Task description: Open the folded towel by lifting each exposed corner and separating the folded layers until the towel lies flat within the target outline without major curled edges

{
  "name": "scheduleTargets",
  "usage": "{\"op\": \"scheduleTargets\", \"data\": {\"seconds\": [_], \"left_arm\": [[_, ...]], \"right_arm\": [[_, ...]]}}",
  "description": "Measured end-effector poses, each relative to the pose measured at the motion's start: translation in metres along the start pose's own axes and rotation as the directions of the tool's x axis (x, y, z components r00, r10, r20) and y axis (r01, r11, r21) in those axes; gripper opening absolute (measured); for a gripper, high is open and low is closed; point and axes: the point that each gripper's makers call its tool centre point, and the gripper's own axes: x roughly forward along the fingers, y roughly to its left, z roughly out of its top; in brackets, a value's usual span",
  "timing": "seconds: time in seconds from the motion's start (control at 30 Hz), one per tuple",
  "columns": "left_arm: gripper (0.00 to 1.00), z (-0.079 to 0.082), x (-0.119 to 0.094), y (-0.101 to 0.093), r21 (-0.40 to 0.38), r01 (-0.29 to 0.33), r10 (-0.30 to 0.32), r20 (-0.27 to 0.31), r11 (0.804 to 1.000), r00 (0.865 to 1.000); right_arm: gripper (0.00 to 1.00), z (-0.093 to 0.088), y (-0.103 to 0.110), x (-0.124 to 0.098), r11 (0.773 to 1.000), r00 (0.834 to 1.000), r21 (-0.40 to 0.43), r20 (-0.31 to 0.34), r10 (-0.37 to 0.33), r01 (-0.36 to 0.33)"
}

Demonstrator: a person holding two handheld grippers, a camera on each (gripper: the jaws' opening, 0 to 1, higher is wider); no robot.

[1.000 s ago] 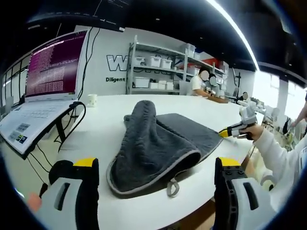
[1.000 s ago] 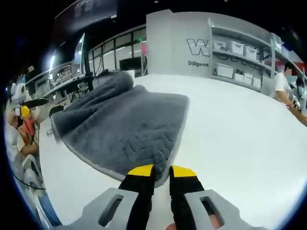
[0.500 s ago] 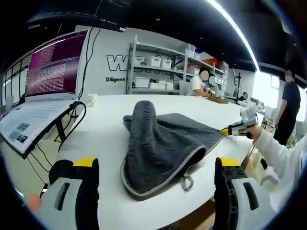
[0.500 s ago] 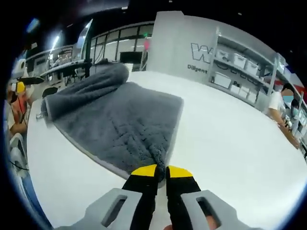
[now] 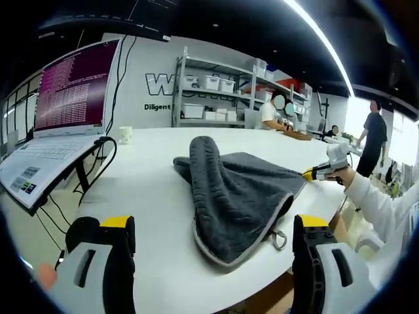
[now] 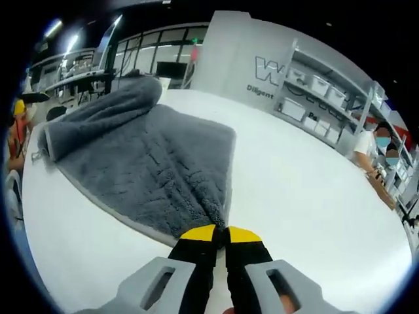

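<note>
This is a lab or workshop-style workspace, open-plan and brightly lit. Ahead of the left gripper's jaws, past a broad white table, a grey wall carries large lettering and a smaller line beginning "Diligent". Against that wall stand metal shelving racks loaded with white storage bins. To the left of the jaws an open laptop on a raised stand shows lines of terminal text, with black cables trailing from it. Long ceiling light strips run overhead. Farther right, people work at other benches. In the right gripper view, glass-walled rooms sit up and left of the jaws.
</note>
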Motion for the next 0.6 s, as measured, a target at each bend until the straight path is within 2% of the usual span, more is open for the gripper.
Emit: {"op": "scheduleTargets", "data": {"seconds": [0.3, 0.6], "left_arm": [[0.99, 0.000, 0.000, 0.000, -0.002, 0.004, -0.004, -0.002, 1.000, 1.000], [0.99, -0.002, 0.001, 0.002, -0.004, -0.003, 0.003, -0.005, 1.000, 1.000]], "right_arm": [[0.00, -0.009, -0.031, 0.001, 0.997, 0.997, -0.010, -0.020, -0.072, 0.072], [0.00, -0.032, -0.071, -0.013, 0.985, 0.986, 0.052, -0.047, -0.161, 0.164]]}}
